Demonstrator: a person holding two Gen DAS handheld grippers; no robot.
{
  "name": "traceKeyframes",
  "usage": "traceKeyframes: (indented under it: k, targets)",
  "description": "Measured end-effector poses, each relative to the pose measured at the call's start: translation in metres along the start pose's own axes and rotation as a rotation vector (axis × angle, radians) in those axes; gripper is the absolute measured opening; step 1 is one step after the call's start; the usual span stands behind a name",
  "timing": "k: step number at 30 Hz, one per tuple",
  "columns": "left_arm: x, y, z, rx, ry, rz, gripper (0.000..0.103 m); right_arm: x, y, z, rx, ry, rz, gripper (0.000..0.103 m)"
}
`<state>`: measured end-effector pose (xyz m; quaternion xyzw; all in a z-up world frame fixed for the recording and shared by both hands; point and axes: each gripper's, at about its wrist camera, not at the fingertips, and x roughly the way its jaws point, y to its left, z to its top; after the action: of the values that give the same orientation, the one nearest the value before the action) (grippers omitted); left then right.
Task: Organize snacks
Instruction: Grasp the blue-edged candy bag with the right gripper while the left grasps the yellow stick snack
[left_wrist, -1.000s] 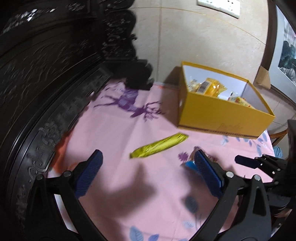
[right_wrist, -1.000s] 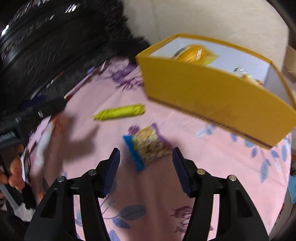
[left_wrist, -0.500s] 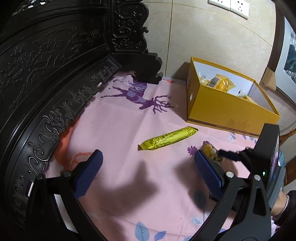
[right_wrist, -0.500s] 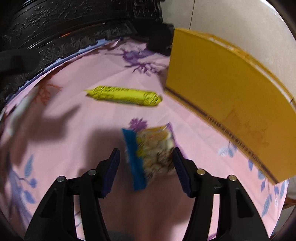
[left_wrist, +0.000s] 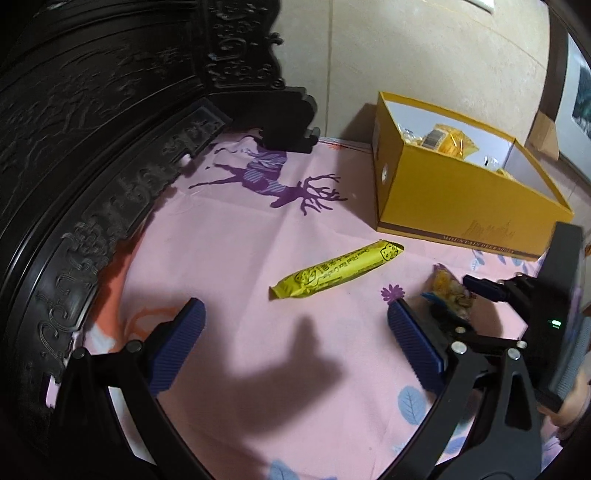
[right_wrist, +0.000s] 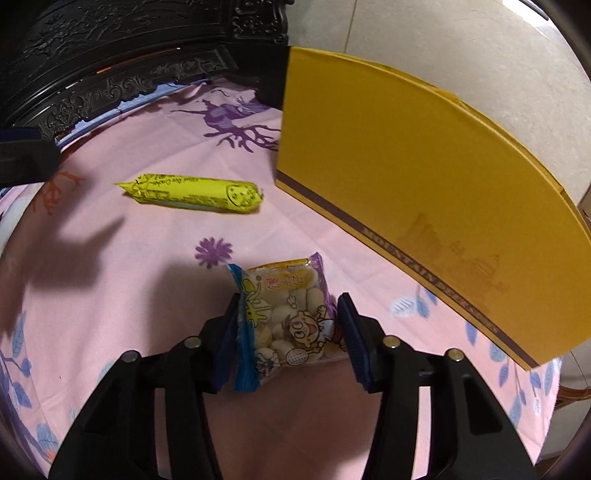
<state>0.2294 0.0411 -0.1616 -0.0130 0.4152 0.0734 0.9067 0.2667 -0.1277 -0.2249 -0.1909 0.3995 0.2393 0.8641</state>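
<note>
Blue pads of the right gripper (right_wrist: 286, 332) have just been closing, and the snack bag (right_wrist: 286, 314) on the pink cloth (right_wrist: 147, 280) is squeezed between them. The puffy bag could be popped or dropped if pinched badly. The left gripper (left_wrist: 295, 343) is spread wide and empty. Farther off, a yellow bar (left_wrist: 334, 271) is seen, then the yellow box (left_wrist: 454, 199); most of its inside is hidden.

Left gripper (left_wrist: 295, 339) jaws wide apart over pink cloth (left_wrist: 240, 266), yellow snack stick (left_wrist: 336, 274) ahead, yellow box (left_wrist: 454, 199) beyond
</note>
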Motion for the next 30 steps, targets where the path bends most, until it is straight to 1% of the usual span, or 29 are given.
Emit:
traceKeyframes:
  k: [1,2,4,6,8,9,15,20,23,24,26,28,29,30]
  targets:
    - [0.007,-0.004,0.003,0.024,0.001,-0.025,0.101,-0.004,-0.003,-0.004,0.012,0.004,-0.004,0.048]
    - [0.011,-0.006,0.005,0.042,-0.001,-0.033,0.101,-0.007,-0.005,-0.008,0.025,0.011,-0.006,0.047]
    - [0.023,-0.015,0.01,0.12,-0.006,-0.064,0.101,-0.015,-0.011,-0.019,0.051,0.022,-0.006,0.047]
    - [0.036,-0.024,0.016,0.224,-0.024,-0.07,0.101,-0.024,-0.015,-0.031,0.074,0.03,-0.003,0.048]
    - [0.047,-0.03,0.022,0.291,-0.016,-0.111,0.101,-0.032,-0.017,-0.043,0.094,0.038,-0.003,0.049]
    - [0.056,-0.031,0.025,0.318,-0.005,-0.144,0.101,-0.035,-0.017,-0.047,0.1,0.042,-0.003,0.049]
    - [0.098,-0.031,0.03,0.384,0.064,-0.216,0.101,-0.046,-0.019,-0.062,0.127,0.04,0.0,0.052]
    - [0.114,-0.032,0.021,0.426,0.095,-0.242,0.101,-0.046,-0.02,-0.065,0.156,0.037,0.0,0.053]
    - [0.117,-0.033,0.013,0.44,0.105,-0.264,0.101,-0.048,-0.018,-0.068,0.153,0.035,-0.016,0.053]
    - [0.117,-0.032,0.01,0.436,0.095,-0.265,0.101,-0.047,-0.018,-0.068,0.152,0.034,-0.019,0.054]
    - [0.117,-0.029,0.009,0.4,0.097,-0.276,0.098,-0.048,-0.018,-0.069,0.161,0.033,-0.021,0.054]
    - [0.114,-0.028,0.008,0.36,0.097,-0.285,0.085,-0.048,-0.018,-0.07,0.169,0.033,-0.022,0.055]
    - [0.112,-0.029,0.006,0.36,0.091,-0.278,0.081,-0.047,-0.018,-0.07,0.171,0.032,-0.023,0.055]
    - [0.109,-0.031,0.005,0.362,0.086,-0.277,0.073,-0.047,-0.017,-0.07,0.172,0.033,-0.024,0.055]
